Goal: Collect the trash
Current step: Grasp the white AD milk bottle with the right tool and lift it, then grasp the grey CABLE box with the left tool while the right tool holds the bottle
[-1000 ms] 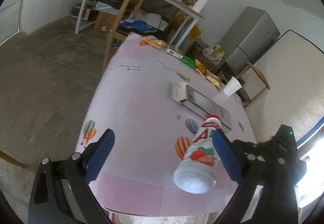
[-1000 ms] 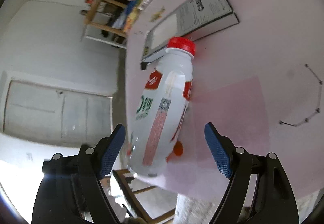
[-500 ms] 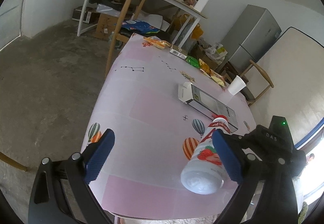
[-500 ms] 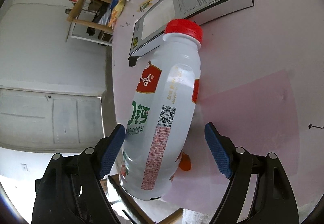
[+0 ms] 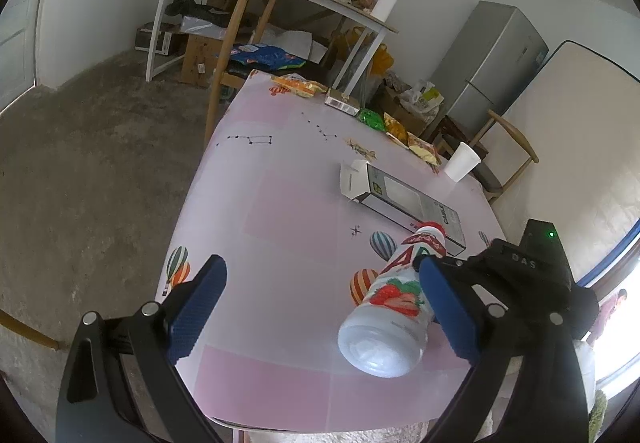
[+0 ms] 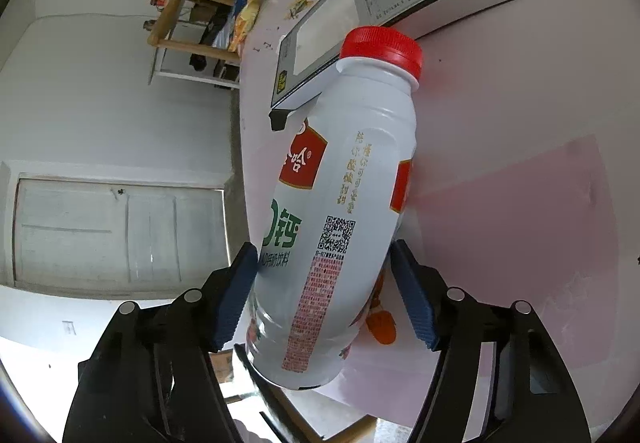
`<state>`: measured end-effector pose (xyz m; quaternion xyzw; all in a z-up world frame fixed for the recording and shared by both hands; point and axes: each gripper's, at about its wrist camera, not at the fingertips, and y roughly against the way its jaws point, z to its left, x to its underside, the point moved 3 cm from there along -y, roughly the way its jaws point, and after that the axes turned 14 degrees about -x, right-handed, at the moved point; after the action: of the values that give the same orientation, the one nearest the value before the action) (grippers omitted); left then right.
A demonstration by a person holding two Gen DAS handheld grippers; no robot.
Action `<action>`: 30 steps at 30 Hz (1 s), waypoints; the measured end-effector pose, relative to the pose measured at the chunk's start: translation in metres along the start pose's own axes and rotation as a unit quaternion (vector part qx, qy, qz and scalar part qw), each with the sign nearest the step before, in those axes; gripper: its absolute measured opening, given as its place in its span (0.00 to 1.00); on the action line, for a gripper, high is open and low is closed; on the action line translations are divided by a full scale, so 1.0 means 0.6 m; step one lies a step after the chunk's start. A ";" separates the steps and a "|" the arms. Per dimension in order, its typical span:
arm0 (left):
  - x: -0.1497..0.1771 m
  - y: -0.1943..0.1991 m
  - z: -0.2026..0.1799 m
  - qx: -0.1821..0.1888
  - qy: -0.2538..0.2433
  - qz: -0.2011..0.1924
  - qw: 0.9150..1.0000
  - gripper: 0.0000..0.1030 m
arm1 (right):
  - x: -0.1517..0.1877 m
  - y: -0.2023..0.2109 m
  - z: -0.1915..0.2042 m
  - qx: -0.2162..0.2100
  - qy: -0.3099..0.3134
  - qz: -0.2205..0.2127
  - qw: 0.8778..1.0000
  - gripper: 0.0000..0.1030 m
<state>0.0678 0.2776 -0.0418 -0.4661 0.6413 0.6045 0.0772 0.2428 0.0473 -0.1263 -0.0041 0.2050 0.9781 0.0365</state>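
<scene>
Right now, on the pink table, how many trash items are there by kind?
Bottles: 1, the white bottle with a red cap, lying between the closing jaws of the right hand-held gripper
Boxes: 2, the cable box and a small box
Paper cups: 1
Snack wrappers: 4, orange, green, yellow, another
Total: 8
</scene>
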 end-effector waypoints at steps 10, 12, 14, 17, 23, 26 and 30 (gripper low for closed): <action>-0.002 -0.016 -0.011 0.009 -0.006 0.010 1.000 0.92 | 0.002 0.052 -0.008 0.033 0.036 0.004 0.999 0.60; -0.003 -0.017 -0.015 0.009 -0.010 0.009 1.000 0.92 | 0.004 0.072 -0.008 0.054 0.055 -0.001 0.997 0.60; -0.005 -0.019 -0.021 0.010 -0.016 0.008 1.000 0.92 | 0.008 0.100 -0.009 0.083 0.082 -0.011 0.993 0.60; -0.012 -0.023 -0.034 0.005 -0.034 0.004 0.999 0.92 | 0.011 0.138 -0.012 0.127 0.116 -0.032 0.985 0.60; -0.047 -0.039 -0.076 -0.008 -0.073 -0.013 0.997 0.92 | 0.007 0.212 -0.039 0.178 0.136 -0.068 0.972 0.59; -0.078 -0.055 -0.116 0.011 -0.091 -0.019 0.996 0.92 | 0.003 0.236 -0.050 0.192 0.137 -0.084 0.968 0.59; -0.110 -0.094 -0.180 0.018 -0.131 -0.018 0.991 0.92 | -0.007 0.266 -0.065 0.205 0.141 -0.109 0.962 0.59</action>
<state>0.1936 0.2289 -0.0101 -0.3926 0.6278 0.6476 0.1798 0.2348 -0.1147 -0.0979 -0.1570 0.4027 0.8946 0.1134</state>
